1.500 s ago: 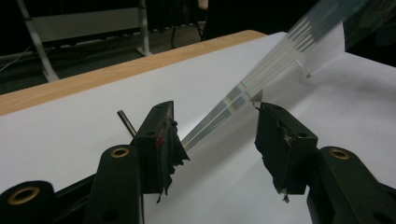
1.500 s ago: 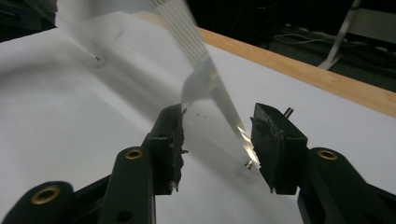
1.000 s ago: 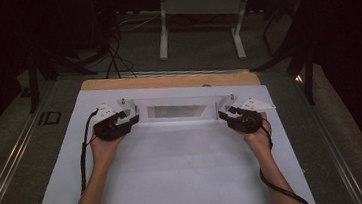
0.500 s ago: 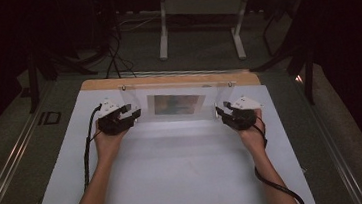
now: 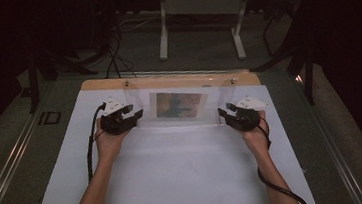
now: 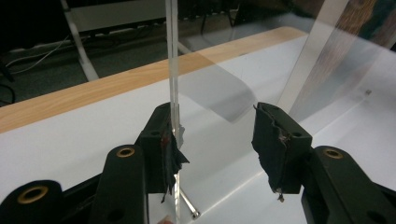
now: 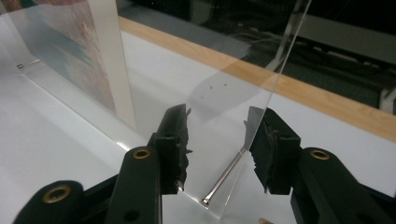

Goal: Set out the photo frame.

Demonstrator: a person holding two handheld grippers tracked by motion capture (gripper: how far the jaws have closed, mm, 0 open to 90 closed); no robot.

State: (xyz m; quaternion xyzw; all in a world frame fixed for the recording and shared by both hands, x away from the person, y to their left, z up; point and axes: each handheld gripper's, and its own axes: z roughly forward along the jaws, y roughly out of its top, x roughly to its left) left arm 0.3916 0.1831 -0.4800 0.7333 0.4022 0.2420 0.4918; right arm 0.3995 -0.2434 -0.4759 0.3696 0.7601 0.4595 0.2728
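My left tool (image 5: 137,115) and right tool (image 5: 224,112), both spread, flank the clear acrylic picture frame (image 5: 178,105) (upright); I should keep it level.

Two hand-held grippers are showing, the left (image 5: 137,115) and the right (image 5: 223,112), each sitting in one hand, so two hands. One clear frame (image 5: 179,107) is standing on the worktop (image 5: 185,172), carrying one picture (image 5: 178,105). Two metal pins are lying at its base (one (image 6: 189,209) by each gripper (image 7: 223,179)).
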